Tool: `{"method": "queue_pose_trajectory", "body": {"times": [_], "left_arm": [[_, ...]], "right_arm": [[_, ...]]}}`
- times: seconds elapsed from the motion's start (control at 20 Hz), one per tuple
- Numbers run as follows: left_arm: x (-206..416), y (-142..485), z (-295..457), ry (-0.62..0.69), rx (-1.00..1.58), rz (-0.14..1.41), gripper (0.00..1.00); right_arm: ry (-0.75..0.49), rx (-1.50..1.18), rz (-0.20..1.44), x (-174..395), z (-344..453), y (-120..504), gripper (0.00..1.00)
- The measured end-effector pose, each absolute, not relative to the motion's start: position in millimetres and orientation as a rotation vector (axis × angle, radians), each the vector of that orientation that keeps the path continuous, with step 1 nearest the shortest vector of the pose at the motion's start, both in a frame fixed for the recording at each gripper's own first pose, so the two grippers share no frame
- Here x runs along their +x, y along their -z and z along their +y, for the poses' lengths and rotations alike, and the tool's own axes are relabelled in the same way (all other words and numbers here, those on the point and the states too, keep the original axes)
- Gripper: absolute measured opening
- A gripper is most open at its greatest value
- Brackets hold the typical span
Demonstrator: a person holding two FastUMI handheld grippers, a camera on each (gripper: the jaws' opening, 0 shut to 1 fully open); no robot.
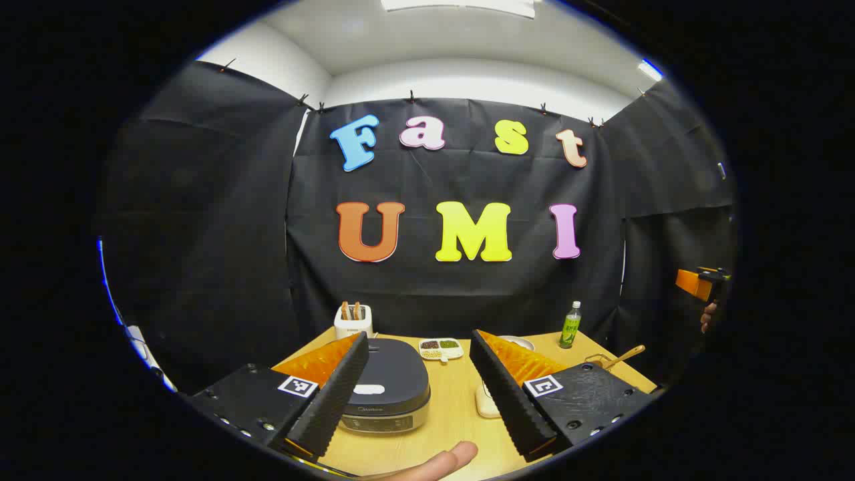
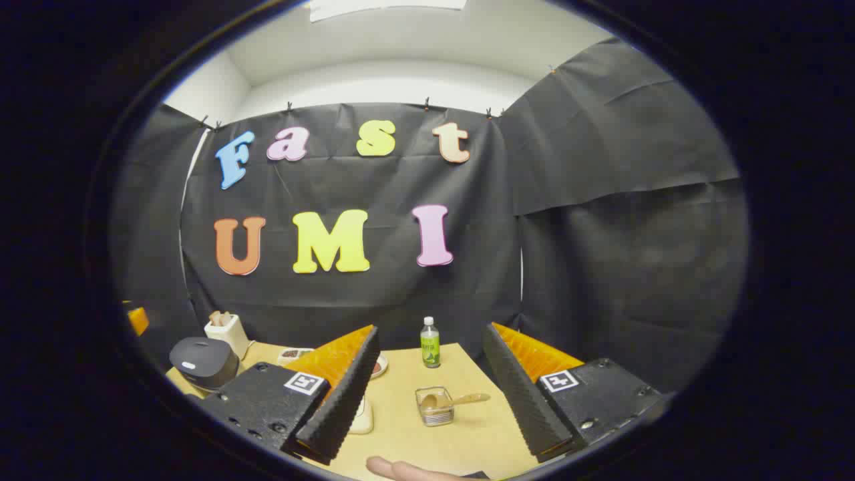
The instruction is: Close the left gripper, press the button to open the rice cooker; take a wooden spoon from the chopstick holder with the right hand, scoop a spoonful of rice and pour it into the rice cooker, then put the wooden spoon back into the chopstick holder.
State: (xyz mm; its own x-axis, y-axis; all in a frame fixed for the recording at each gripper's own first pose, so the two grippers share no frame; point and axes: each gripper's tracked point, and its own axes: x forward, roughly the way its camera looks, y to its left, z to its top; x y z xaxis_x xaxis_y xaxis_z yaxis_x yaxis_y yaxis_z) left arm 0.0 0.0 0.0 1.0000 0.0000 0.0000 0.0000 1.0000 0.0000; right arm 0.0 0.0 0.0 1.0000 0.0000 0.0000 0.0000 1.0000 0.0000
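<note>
Left gripper (image 1: 419, 394) jaws spread above shut rice cooker (image 1: 387, 387); risk: unclosed, they straddle the button (image 1: 369, 389)

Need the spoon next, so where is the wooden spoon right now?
In the right gripper view, the wooden spoon rests in the small clear holder on the table, in front of the green bottle.

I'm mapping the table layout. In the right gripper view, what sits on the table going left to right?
Rice cooker → white chopstick holder → green bottle → clear container with the wooden spoon.
</note>
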Motion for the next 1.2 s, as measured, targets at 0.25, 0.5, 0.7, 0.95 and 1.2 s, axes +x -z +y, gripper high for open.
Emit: {"method": "queue_pose_trajectory", "body": {"times": [0.25, 0.5, 0.7, 0.95, 1.2], "left_arm": [[-3.9, 9.9, 1.1, 0.009, -0.047, 0.041, 0.97], [-8.1, 13.0, -1.2, 0.029, -0.012, 0.049, 0.97], [-13.4, 8.6, 7.0, 0.013, 0.012, 0.032, 0.96], [-10.0, 15.2, 13.1, -0.005, 0.010, 0.041, 0.97], [2.0, 18.2, 26.5, -0.033, -0.010, 0.054, 0.96]], "right_arm": [[-0.008, -0.009, 0.017, -4.7, 3.3, 7.1, 0.99], [-0.016, -0.055, 0.011, -7.8, 6.4, 9.4, 1.00], [-0.025, -0.069, 0.003, -9.4, 11.6, 15.2, 0.99], [-0.017, -0.078, 0.003, -8.3, 12.5, 27.1, 1.00], [-0.045, -0.072, 0.020, -8.6, 16.8, 42.9, 1.00]]}}
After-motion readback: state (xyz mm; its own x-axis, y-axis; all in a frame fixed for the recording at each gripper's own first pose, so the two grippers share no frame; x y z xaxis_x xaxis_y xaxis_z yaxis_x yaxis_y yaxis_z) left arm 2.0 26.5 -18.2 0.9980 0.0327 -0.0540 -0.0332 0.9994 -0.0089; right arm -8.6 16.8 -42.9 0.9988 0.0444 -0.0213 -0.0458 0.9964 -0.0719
